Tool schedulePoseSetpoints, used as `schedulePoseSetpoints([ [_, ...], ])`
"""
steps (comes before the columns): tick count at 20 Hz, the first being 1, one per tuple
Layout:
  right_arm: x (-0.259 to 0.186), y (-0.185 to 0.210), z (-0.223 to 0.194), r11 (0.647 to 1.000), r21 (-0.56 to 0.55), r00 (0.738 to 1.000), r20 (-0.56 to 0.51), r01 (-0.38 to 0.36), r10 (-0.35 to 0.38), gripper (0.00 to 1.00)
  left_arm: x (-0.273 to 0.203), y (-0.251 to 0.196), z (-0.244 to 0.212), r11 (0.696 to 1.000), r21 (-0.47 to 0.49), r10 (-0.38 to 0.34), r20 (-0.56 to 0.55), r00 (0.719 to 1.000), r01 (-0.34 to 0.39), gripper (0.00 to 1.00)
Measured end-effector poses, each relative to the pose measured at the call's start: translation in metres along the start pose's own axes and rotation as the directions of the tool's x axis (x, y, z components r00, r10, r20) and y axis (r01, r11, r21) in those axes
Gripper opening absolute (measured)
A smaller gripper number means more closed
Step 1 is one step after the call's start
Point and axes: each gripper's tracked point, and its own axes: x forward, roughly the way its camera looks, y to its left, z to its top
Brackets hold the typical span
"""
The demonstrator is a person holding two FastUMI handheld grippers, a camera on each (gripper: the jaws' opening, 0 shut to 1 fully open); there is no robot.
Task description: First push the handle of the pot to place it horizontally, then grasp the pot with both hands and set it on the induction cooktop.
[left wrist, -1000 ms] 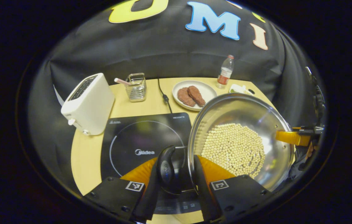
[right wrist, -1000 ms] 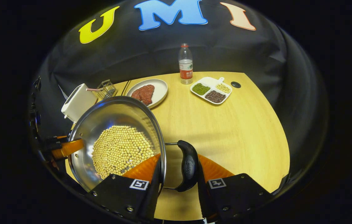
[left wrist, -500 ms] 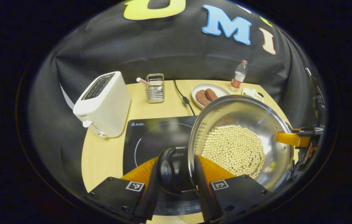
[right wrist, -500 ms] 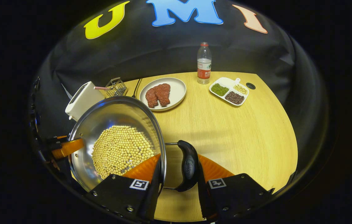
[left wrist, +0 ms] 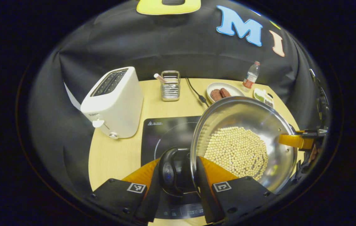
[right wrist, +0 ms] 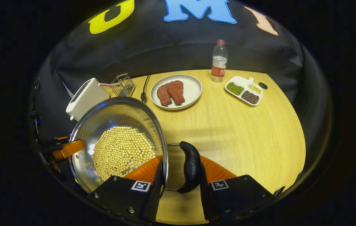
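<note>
A steel pot (left wrist: 243, 113) with several soybeans (left wrist: 236, 152) in it hangs above the table, over the right part of the black induction cooktop (left wrist: 165, 131). My left gripper (left wrist: 178, 169) is shut on the pot's black side handle (left wrist: 167, 171). In the right gripper view the pot (right wrist: 115, 114) sits at the left, and my right gripper (right wrist: 181, 169) is shut on the opposite black handle (right wrist: 190, 166). Each view also shows the other gripper across the pot, the right gripper (left wrist: 303, 138) at the far rim and the left gripper (right wrist: 61, 147) at the left edge.
A white toaster (left wrist: 113, 103) stands left of the cooktop, with a wire holder (left wrist: 170, 86) behind it. A plate (right wrist: 193, 91) of meat, a water bottle (right wrist: 219, 61) and a divided dish (right wrist: 249, 81) of beans sit at the back of the wooden table (right wrist: 243, 131).
Both grippers have carried the pot to the left toward the toaster side. The cooktop now lies more under the pot, and the toaster looks nearer in the left gripper view.
</note>
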Motion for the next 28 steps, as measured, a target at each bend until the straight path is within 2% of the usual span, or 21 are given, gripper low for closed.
schedulePoseSetpoints([
  [3,0.007,0.014,0.0,1.0,-0.004,1.0,-0.001,-0.002,0.002,0.55,0.003,0.016,-0.003,1.0,-0.001,0.008,-0.005,1.0,-0.008,0.6],
  [4,0.009,0.019,0.0,1.0,-0.006,1.0,-0.001,-0.004,0.004,0.55,0.004,0.02,-0.003,1.0,-0.001,0.011,-0.005,1.0,-0.011,0.63],
  [6,0.013,0.028,-0.001,1.0,-0.007,1.0,-0.006,-0.008,0.008,0.55,0.005,0.03,-0.003,1.0,-0.004,0.017,-0.005,1.0,-0.017,0.6],
  [9,0.018,0.041,-0.003,1.0,-0.011,1.0,-0.014,-0.012,0.012,0.55,0.007,0.045,-0.008,1.0,-0.007,0.025,-0.01,1.0,-0.026,0.6],
  [10,0.02,0.045,-0.004,1.0,-0.012,1.0,-0.017,-0.012,0.012,0.55,0.008,0.051,-0.009,1.0,-0.01,0.028,-0.014,1.0,-0.028,0.63],
  [11,0.022,0.049,-0.005,1.0,-0.013,1.0,-0.021,-0.013,0.012,0.55,0.008,0.054,-0.01,0.999,-0.012,0.03,-0.015,0.999,-0.03,0.6],
  [13,0.024,0.056,-0.005,1.0,-0.013,1.0,-0.022,-0.012,0.011,0.55,0.01,0.062,-0.012,0.999,-0.012,0.032,-0.016,0.999,-0.032,0.6],
  [14,0.025,0.059,-0.005,1.0,-0.015,1.0,-0.022,-0.011,0.01,0.55,0.013,0.064,-0.012,0.999,-0.014,0.032,-0.017,0.999,-0.032,0.63],
  [15,0.027,0.061,-0.005,1.0,-0.013,1.0,-0.023,-0.01,0.009,0.55,0.015,0.067,-0.012,0.999,-0.014,0.031,-0.016,0.999,-0.032,0.6],
  [19,0.032,0.07,-0.007,1.0,-0.003,1.0,-0.028,0.001,-0.001,0.55,0.021,0.077,-0.013,1.0,-0.007,0.028,-0.021,0.999,-0.029,0.67],
  [22,0.035,0.074,-0.01,1.0,0.011,0.999,-0.032,0.008,-0.007,0.55,0.026,0.082,-0.014,1.0,0.001,0.024,-0.025,0.999,-0.024,0.6],
  [24,0.037,0.076,-0.011,1.0,0.019,0.999,-0.034,0.013,-0.012,0.55,0.029,0.085,-0.013,1.0,0.004,0.019,-0.028,0.999,-0.019,0.6],
  [28,0.04,0.077,-0.013,0.999,0.03,0.999,-0.035,0.023,-0.022,0.55,0.035,0.087,-0.013,1.0,0.012,0.012,-0.03,0.999,-0.012,0.67],
])
